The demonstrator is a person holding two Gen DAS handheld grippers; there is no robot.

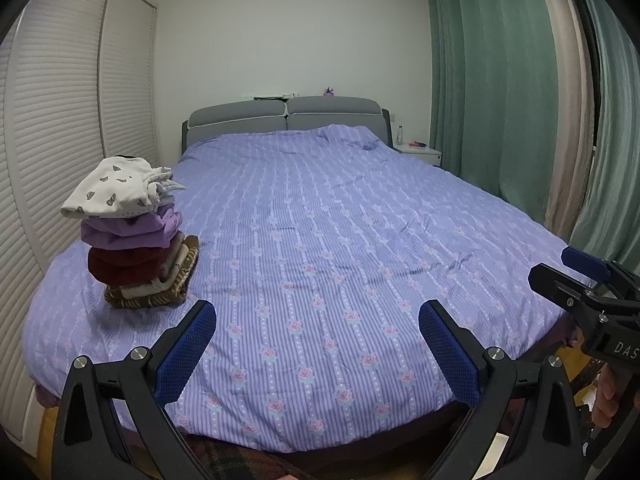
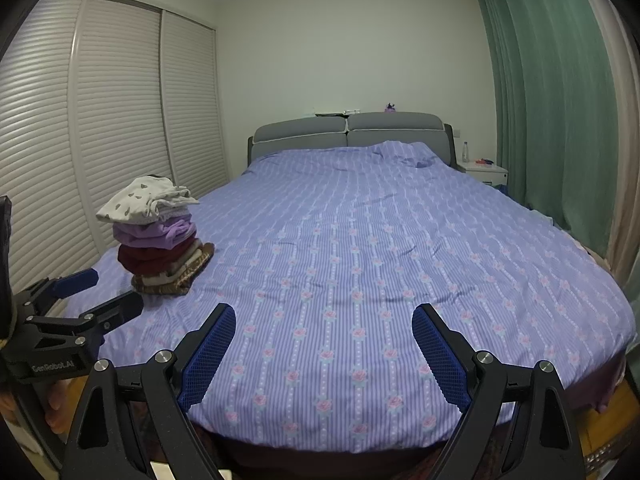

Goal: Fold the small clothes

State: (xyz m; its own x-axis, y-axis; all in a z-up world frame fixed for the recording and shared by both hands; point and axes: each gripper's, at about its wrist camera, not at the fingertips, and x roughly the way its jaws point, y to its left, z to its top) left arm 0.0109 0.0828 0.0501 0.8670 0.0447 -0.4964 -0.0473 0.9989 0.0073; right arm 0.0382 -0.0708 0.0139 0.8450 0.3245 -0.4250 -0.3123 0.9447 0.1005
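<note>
A stack of folded small clothes (image 1: pixel 136 236) stands on the near left of the bed (image 1: pixel 320 240): white with butterflies on top, then purple, dark red, beige and brown striped. It also shows in the right wrist view (image 2: pixel 160 240). My left gripper (image 1: pixel 318 344) is open and empty above the bed's foot, to the right of the stack. My right gripper (image 2: pixel 324 348) is open and empty over the foot too. Each gripper shows in the other's view: the right one (image 1: pixel 580 276) and the left one (image 2: pixel 100 292).
The bed has a lilac striped flower-print cover and a grey headboard (image 1: pixel 284 116). White louvred wardrobe doors (image 1: pixel 60 120) run along the left. Green curtains (image 1: pixel 492 80) hang on the right. A white nightstand (image 1: pixel 420 154) with a bottle stands by the headboard.
</note>
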